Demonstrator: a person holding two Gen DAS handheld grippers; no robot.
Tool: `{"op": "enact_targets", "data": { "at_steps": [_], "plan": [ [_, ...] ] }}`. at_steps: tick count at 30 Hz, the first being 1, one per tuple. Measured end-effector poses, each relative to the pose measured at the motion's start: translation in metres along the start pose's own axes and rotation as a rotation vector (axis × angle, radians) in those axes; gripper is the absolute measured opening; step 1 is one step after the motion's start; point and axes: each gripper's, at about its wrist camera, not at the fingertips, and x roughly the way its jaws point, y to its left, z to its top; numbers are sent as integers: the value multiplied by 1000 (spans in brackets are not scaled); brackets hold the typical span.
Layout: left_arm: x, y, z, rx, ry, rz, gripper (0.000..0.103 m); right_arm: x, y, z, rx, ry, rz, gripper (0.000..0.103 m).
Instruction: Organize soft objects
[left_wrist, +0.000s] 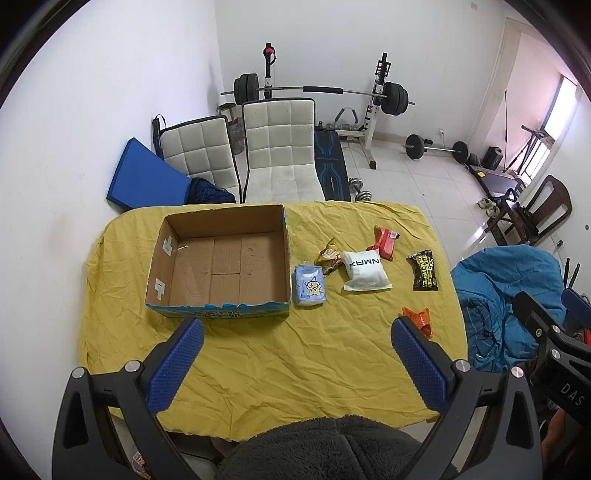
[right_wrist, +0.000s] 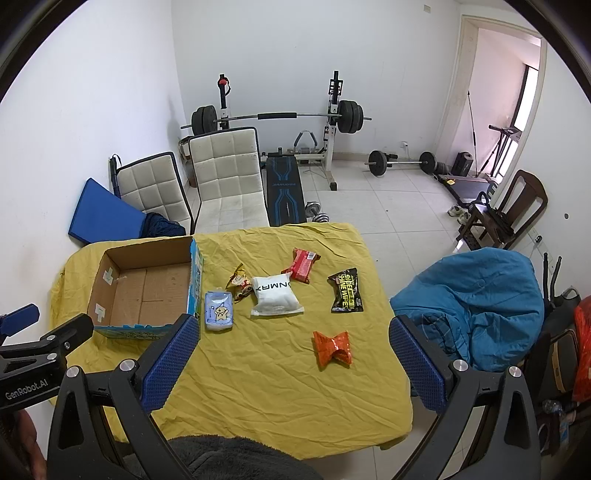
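Note:
An open empty cardboard box (left_wrist: 221, 258) (right_wrist: 144, 291) sits at the left of the yellow-clothed table (left_wrist: 277, 362) (right_wrist: 277, 369). To its right lie a blue tissue pack (left_wrist: 309, 287) (right_wrist: 219, 311), a small yellow snack packet (left_wrist: 328, 255) (right_wrist: 239, 284), a white pouch (left_wrist: 365, 271) (right_wrist: 275, 295), a red pack (left_wrist: 384, 243) (right_wrist: 304, 265), a black wipes pack (left_wrist: 424, 271) (right_wrist: 346, 291) and an orange wrapper (left_wrist: 419, 320) (right_wrist: 332, 349). My left gripper (left_wrist: 297, 363) is open and empty above the near table. My right gripper (right_wrist: 295, 365) is open and empty, back from the orange wrapper.
Two white padded chairs (left_wrist: 280, 151) (right_wrist: 229, 173) stand behind the table, with a blue mat (left_wrist: 144, 181) by the wall. A blue jacket over a chair (left_wrist: 509, 295) (right_wrist: 476, 306) is at the right. Weight bench and barbells (left_wrist: 325, 92) stand beyond.

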Motion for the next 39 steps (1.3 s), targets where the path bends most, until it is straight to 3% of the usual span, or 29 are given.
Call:
{"op": "enact_targets", "data": {
  "at_steps": [39],
  "plan": [
    [2, 3, 2, -2, 7, -3, 103, 14, -2, -5, 6, 21, 4, 103]
  ]
}}
